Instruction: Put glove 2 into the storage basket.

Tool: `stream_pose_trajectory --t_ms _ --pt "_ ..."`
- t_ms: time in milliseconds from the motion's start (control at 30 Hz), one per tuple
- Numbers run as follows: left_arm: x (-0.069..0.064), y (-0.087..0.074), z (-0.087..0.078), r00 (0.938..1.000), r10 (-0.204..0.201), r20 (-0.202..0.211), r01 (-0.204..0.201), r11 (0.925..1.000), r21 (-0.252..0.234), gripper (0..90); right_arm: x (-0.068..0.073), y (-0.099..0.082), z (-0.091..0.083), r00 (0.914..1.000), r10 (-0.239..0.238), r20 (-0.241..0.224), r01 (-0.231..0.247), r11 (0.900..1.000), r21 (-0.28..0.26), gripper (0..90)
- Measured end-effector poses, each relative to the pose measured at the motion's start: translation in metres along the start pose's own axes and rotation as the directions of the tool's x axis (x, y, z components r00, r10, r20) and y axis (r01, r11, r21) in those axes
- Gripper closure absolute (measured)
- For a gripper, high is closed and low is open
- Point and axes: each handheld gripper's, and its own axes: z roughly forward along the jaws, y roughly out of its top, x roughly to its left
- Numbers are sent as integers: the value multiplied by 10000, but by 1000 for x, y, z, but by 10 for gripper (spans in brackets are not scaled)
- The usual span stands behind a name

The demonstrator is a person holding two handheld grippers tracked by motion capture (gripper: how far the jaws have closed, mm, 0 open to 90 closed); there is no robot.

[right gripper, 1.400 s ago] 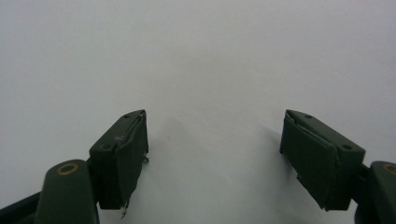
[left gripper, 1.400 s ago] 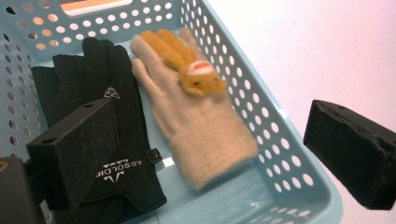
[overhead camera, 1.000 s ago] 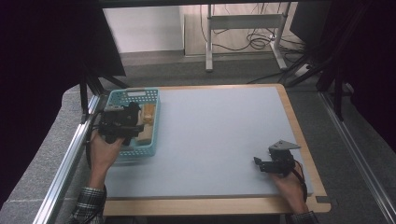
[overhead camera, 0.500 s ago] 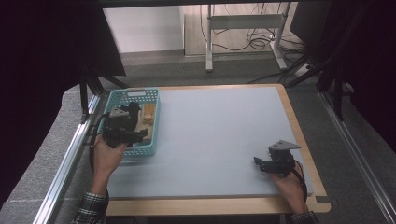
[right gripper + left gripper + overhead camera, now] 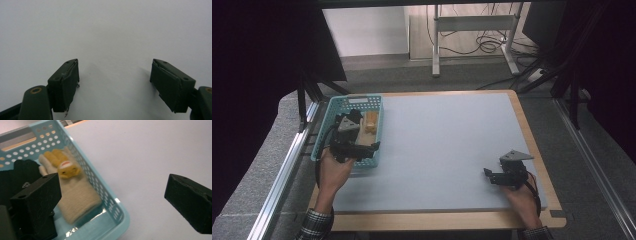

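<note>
Right now my left claw [image 5: 112,202] gapes wide, holding nothing, one jaw over the basket [image 5: 117,216]. Below and left lies the beige sock [image 5: 77,195]; I should dip left, straddle it, then pinch.

Table [image 5: 452,150]: pale grey top with a wooden border, seen from above.
Basket [image 5: 373,104]: light blue plastic with holes in the walls, standing on the left part of the top, near the far edge.
Other part of the top: bare grey surface.
</note>
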Motion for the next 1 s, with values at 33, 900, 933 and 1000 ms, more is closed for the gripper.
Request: stream_pose_trajectory --t_ms 33,900,933,1000 --pt "-2 1 0 10000 57 44 -57 10000 -32 13 0 0 0 10000 2 -1 -2 10000 -10 226" --pt "-44 9 25 9931 621 1000 -585 9976 -383 12 0 0 0 10000 4 -2 -4 10000 1 226" --pt "-45 9 25 9927 629 1034 -592 9975 -390 12 0 0 0 10000 6 -1 -6 10000 2 226" --pt "-48 9 28 9918 641 1105 -597 9973 -427 11 0 0 0 10000 3 -1 -3 10000 1 226"
